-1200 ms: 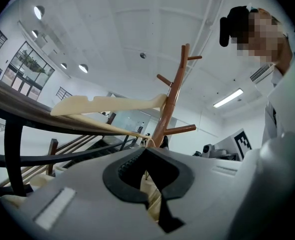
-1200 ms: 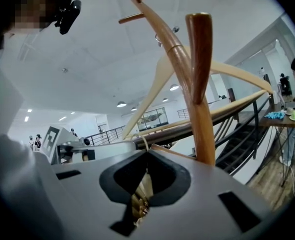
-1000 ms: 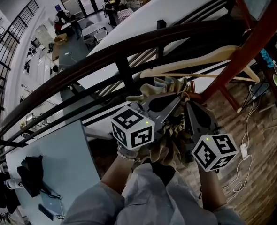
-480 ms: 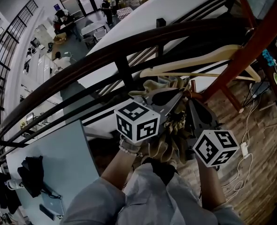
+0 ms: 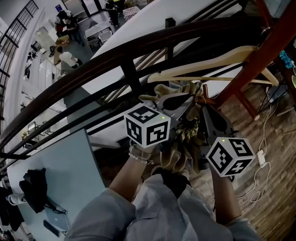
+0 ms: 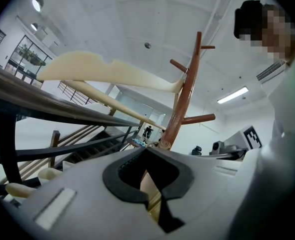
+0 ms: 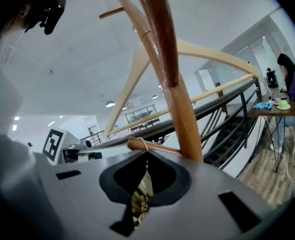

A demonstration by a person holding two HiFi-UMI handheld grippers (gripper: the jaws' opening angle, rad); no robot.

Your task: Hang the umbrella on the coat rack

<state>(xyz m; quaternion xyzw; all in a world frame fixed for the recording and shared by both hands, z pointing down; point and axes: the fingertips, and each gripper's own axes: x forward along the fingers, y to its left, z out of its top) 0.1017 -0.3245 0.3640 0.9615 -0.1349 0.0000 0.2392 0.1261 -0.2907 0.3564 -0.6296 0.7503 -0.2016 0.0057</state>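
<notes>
Glossy wooden coat rack (image 7: 163,49), cloth umbrella (image 5: 179,153)

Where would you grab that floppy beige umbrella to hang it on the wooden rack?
Pinch the fabric of the beige folded umbrella close to its cord loop, coming from below the reddish wooden peg, like the left gripper and right gripper. The cloth is limp, so a grip near the loop steers it.

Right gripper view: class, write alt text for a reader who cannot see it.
The right tongs are shut on the umbrella, just below a peg ringed by a thin loop. The peg juts from the coat rack, which rises close ahead and carries a hanger; a railing runs behind.
</notes>
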